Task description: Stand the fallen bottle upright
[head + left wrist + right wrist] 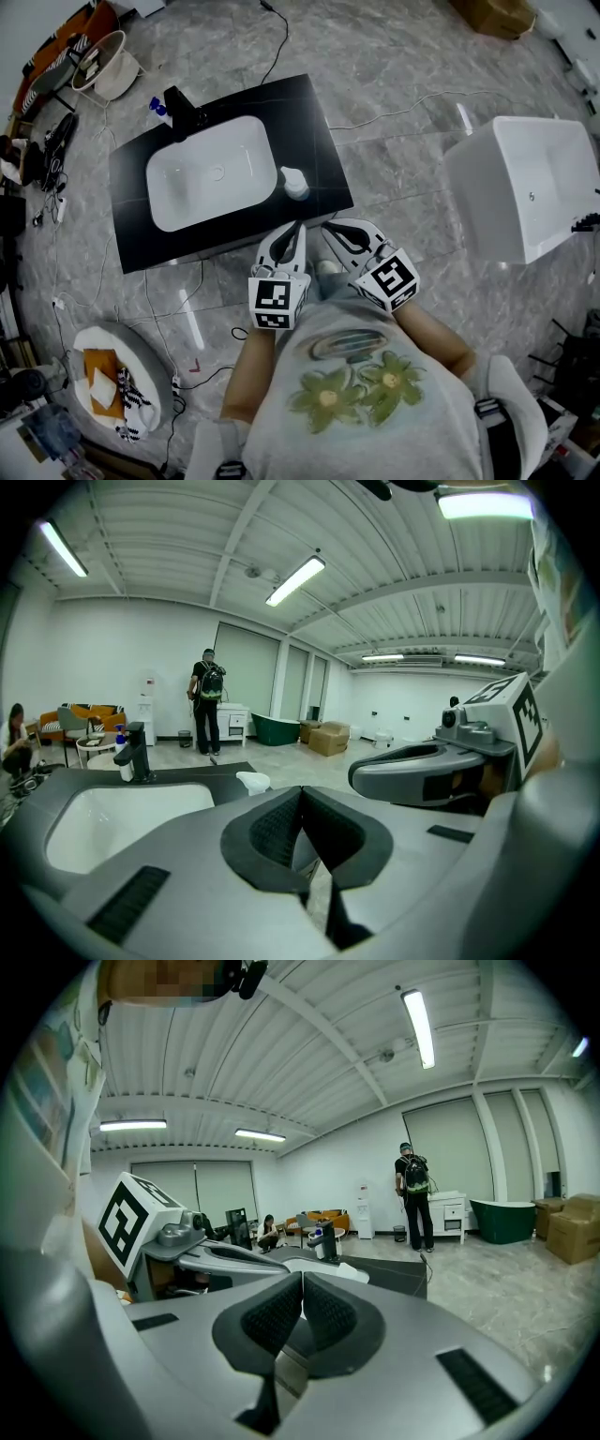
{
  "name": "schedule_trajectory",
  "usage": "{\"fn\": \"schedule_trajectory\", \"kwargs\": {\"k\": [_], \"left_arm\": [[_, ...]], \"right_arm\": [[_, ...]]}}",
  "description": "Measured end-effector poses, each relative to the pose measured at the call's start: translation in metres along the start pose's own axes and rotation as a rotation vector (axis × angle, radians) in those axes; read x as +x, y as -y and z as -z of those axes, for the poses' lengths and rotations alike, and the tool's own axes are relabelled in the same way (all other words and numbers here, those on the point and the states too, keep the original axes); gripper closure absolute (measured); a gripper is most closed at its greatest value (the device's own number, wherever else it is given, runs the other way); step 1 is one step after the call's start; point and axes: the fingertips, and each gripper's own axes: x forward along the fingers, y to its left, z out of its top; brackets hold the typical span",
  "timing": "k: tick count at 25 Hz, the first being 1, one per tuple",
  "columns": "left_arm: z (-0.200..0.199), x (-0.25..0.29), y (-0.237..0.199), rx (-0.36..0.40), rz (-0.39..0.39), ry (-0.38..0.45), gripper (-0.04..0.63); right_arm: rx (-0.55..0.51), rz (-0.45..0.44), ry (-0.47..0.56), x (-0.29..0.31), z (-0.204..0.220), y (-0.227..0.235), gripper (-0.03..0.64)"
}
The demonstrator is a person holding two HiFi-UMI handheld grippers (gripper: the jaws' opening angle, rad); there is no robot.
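A small white bottle stands on the black counter, right of the white basin; from above it looks upright. My left gripper and right gripper hover side by side just off the counter's near edge, both shut and empty, short of the bottle. In the left gripper view the pads meet, and the bottle's top shows beyond them. In the right gripper view the pads also meet, with the bottle and the black faucet behind.
A black faucet rises at the basin's far left. A white bathtub stands to the right. A round table with orange items is at lower left. Cables trail over the floor. A person stands far off.
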Motion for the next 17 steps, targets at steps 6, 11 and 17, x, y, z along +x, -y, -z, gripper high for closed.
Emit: {"fn": "schedule_trajectory", "kwargs": {"k": [6,11,17], "left_arm": [[-0.004,-0.013,0.011,-0.004,0.006,0.019,0.577],[-0.005,-0.02,0.017,-0.012,0.008,0.032,0.577],[-0.002,-0.027,0.027,-0.01,0.001,0.039,0.577]], "right_arm": [[-0.01,-0.006,0.005,-0.013,-0.001,-0.007,0.575],[-0.001,-0.015,0.009,-0.021,0.002,-0.013,0.575],[-0.003,-0.029,0.008,-0.03,0.009,-0.019,0.575]]}}
